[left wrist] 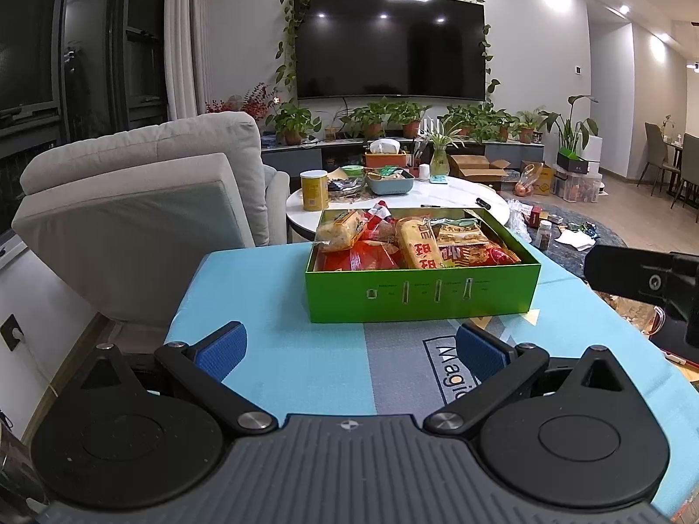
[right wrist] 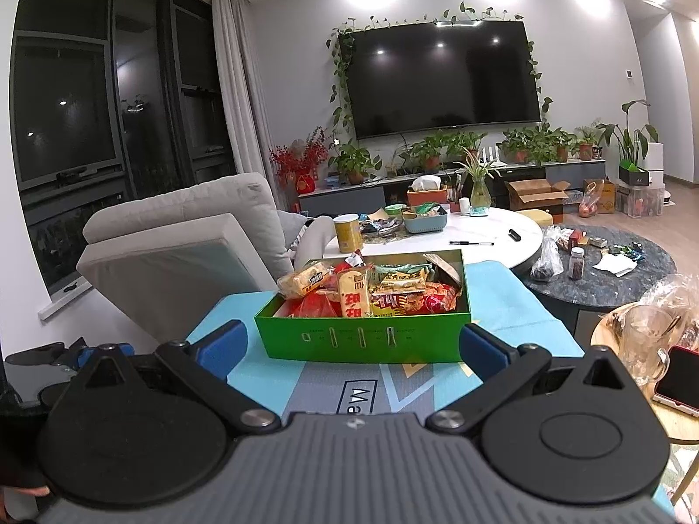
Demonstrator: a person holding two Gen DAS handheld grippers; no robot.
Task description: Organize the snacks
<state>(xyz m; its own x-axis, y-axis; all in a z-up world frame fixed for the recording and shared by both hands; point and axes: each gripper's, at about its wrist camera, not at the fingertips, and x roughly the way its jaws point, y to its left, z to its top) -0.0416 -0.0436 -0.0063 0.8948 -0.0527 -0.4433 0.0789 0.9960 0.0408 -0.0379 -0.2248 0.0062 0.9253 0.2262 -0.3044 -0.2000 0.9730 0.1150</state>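
On the blue mat [left wrist: 284, 362], with left gripper [left wrist: 349, 345] and right gripper [right wrist: 351, 347] both spread and empty, the overfilled green box [right wrist: 362, 343] risks spilling its piled snack packets [right wrist: 375, 294] if nudged.

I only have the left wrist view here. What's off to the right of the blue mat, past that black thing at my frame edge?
Observer: A clear glass pitcher stands on a round wooden side table.
Operator: Anything beside it?
Observer: A red phone, propped on a stand.
Operator: And the right gripper?
Observer: Open, empty, fingers short of the green box.
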